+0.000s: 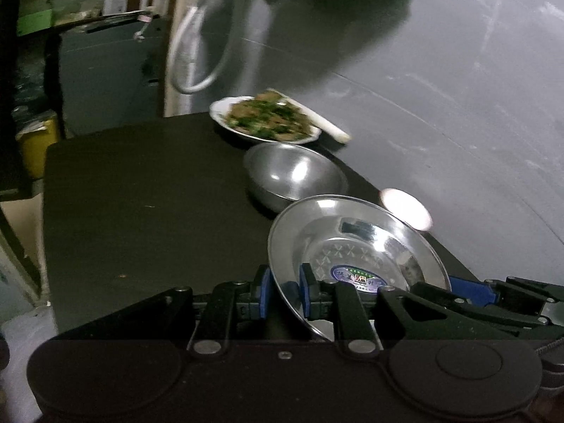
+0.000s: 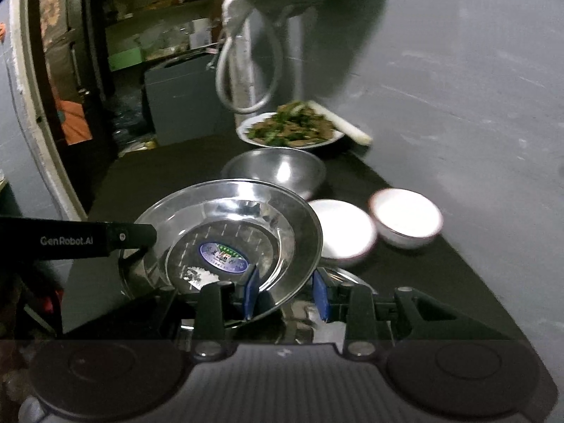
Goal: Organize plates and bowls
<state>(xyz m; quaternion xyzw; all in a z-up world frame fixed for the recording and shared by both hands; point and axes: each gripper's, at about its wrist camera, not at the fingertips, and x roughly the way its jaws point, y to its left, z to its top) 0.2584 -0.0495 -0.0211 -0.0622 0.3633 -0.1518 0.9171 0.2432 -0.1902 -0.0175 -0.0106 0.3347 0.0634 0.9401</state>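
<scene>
- right wrist view alone shows two white bowls (image 2: 405,218) beside the steel bowl (image 2: 278,169); left view catches only one.
- steel plate (image 1: 352,246) is tilted, hollow side up, above the black table (image 1: 141,194).
- left gripper (image 1: 283,290) pinches its near rim; right gripper (image 2: 287,294) clasps the opposite rim, jaws wider.
</scene>
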